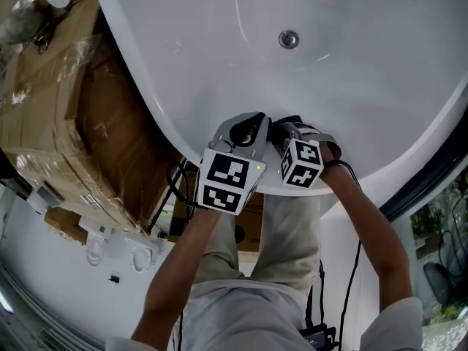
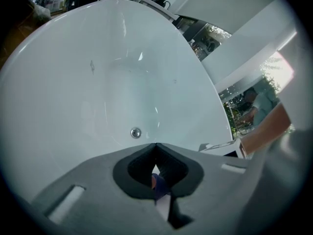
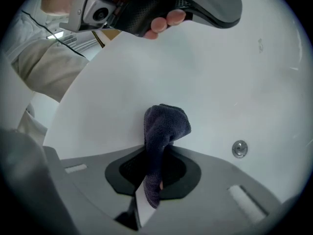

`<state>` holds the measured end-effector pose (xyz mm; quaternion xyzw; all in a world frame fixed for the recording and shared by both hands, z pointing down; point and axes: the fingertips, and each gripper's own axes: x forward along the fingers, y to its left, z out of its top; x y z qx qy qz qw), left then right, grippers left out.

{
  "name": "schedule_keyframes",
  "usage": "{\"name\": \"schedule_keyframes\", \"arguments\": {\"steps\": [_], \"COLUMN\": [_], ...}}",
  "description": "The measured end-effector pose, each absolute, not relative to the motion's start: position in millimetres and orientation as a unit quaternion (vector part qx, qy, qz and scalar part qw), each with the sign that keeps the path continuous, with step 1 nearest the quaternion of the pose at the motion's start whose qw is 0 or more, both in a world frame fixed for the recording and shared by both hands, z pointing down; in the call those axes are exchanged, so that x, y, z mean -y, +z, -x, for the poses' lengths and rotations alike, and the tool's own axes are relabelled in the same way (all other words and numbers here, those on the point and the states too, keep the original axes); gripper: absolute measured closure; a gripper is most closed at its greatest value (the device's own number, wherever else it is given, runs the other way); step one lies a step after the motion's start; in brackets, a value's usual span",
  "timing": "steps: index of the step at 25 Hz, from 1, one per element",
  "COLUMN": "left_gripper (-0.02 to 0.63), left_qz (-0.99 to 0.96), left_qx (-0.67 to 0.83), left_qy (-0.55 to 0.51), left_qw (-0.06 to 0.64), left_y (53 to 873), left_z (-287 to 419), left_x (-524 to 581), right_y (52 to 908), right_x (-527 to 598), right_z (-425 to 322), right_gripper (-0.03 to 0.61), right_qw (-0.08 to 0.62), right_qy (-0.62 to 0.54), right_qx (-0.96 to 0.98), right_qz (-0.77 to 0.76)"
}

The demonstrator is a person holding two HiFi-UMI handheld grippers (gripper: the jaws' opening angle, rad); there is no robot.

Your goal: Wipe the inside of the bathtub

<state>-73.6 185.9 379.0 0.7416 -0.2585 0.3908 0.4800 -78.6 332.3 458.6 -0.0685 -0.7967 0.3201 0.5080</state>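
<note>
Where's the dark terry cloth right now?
Right gripper view, centre: dark terry cloth clamped in the right gripper, over the white bathtub's inner wall, left of the round metal drain.

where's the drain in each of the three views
Head view: drain upper middle, right of centre.
Left gripper view: drain just below centre, slightly left.
Right gripper view: drain lower right.
Shared landmark: the white bathtub floor around it.

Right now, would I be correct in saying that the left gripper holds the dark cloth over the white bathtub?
Not quite: it is the right gripper that holds the dark cloth over the white bathtub. The right gripper view shows the cloth pinched between its jaws, while the left gripper has its jaws closed together.
</note>
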Motion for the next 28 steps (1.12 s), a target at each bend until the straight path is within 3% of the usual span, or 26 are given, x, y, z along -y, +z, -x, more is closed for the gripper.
{"name": "schedule_keyframes", "arguments": {"steps": [28], "left_gripper": [0.615], "left_qz": [-0.738], "left_qx": [0.252], "left_qy": [0.404], "left_qw": [0.477], "left_y": [428.0], "left_z": [65.9], "left_x": [-173.8], "right_y": [550.4], "right_x": [-298.9], "right_z": [64.4], "right_gripper": [0.531], "right_qw": [0.525], "right_qy": [0.328], "right_qx": [0.785], "right_qz": [0.012]}}
